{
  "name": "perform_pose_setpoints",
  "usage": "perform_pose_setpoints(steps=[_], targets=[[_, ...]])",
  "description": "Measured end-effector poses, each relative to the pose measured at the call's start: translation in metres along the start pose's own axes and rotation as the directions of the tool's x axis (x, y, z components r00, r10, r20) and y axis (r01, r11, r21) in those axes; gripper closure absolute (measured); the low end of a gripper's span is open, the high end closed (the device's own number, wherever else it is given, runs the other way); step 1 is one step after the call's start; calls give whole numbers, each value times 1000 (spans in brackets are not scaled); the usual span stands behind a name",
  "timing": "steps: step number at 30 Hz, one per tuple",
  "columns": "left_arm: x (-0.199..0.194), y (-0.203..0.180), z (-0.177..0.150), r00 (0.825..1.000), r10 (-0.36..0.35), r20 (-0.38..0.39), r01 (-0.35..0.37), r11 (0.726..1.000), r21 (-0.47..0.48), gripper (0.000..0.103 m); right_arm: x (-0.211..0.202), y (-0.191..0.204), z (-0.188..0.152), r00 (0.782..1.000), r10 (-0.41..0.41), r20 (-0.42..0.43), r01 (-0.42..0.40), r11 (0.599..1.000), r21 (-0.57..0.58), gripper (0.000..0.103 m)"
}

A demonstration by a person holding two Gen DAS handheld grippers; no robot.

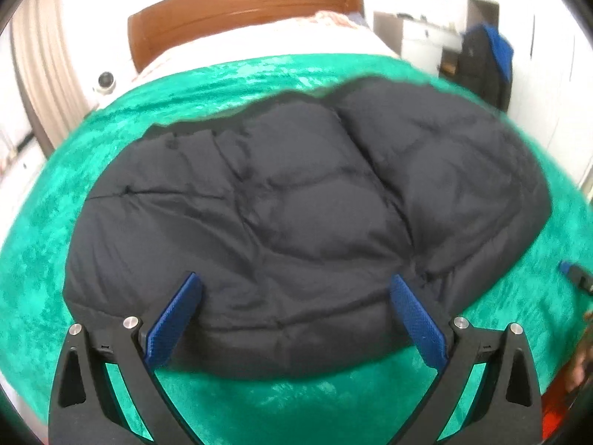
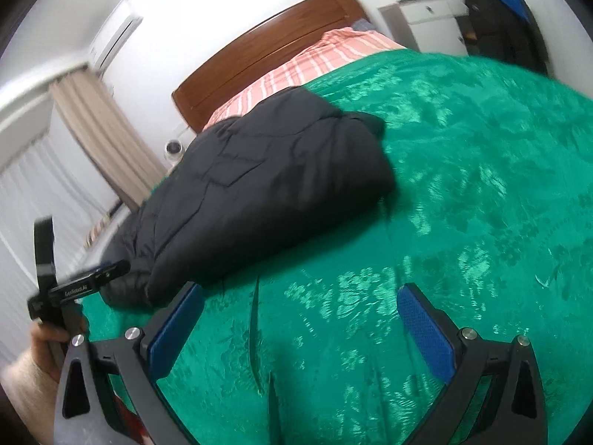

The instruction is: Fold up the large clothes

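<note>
1. We saw the dark padded jacket (image 1: 296, 215) lying folded into a thick bundle on the green bedspread (image 1: 74, 193), towards the left side of the bed.
2. Our left tongs (image 1: 294, 296) were released, blue pads spread wide, hovering over the jacket's near edge and grasping nothing.
3. Our right tongs (image 2: 300, 307) were released too, held over bare green bedspread (image 2: 463, 185), with the jacket (image 2: 267, 193) to their left and a little farther off.
4. In the right wrist view, the left pad (image 2: 174, 330) sat just beside the jacket's near corner; whether it touched the fabric, we could not tell.
5. At the far left of that view, a hand (image 2: 40, 356) gripped the black handle of the other tool (image 2: 70, 289).
6. At the far end we saw the wooden headboard (image 1: 244, 11) and a pink striped sheet (image 2: 315, 66) showing beyond the bedspread.
7. A dark coat with blue trim (image 1: 485, 66) hung far right by the wall.
</note>
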State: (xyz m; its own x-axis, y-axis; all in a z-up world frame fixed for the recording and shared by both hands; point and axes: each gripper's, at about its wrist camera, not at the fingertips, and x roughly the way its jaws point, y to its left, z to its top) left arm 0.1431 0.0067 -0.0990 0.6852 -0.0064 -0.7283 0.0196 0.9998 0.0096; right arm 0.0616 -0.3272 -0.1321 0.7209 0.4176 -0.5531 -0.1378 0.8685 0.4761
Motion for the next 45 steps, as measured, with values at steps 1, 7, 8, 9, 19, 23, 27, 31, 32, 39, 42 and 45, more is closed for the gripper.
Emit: perform_pose_setpoints(steps=[1, 7, 8, 9, 19, 23, 27, 31, 32, 39, 42, 45], targets=[[-1, 8, 5, 1000, -30, 9, 30, 999, -27, 1, 0, -5, 3, 1000, 15, 4, -15, 999, 32, 1], [23, 11, 47, 998, -64, -3, 64, 997, -48, 1, 26, -31, 43, 989, 144, 25, -146, 956, 254, 1], [32, 5, 54, 997, -73, -18, 72, 997, -31, 1, 36, -33, 49, 985, 171, 17, -169, 943, 286, 1], [40, -3, 57, 997, -73, -34, 72, 997, -7, 1, 48, -35, 54, 979, 206, 2, -196, 929, 314, 1], [93, -28, 46, 997, 53, -63, -46, 993, 107, 0, 123, -17, 86, 967, 246, -65, -208, 911, 357, 1], [95, -22, 48, 997, 26, -68, -20, 996, 88, 0, 110, 36, 107, 993, 116, -35, -109, 981, 161, 52], [93, -18, 47, 997, 13, -80, -6, 996, 90, 1, 80, 153, 120, 999, 16, 51, 0, 955, -298, 59], [66, 15, 56, 984, -72, -164, 80, 996, 44, 11, 79, 248, 110, 995, -4, 97, 61, 800, -597, 59], [53, 33, 58, 982, -106, -156, 109, 994, 7, 11, 82, 268, 104, 995, -6, 100, 71, 750, -658, 59], [-44, 210, 20, 999, -32, -21, 24, 958, -287, 3, 156, 401, 17, 995, -64, 82, 98, 317, -943, 59], [-58, 256, -8, 1000, -4, -23, -5, 918, -396, 3, 201, 437, -37, 993, -117, 30, 46, 136, -990, 57], [-64, 283, -39, 1000, -7, -29, -8, 877, -481, 3, 222, 455, -75, 989, -134, 58, 58, -3, -998, 55]])
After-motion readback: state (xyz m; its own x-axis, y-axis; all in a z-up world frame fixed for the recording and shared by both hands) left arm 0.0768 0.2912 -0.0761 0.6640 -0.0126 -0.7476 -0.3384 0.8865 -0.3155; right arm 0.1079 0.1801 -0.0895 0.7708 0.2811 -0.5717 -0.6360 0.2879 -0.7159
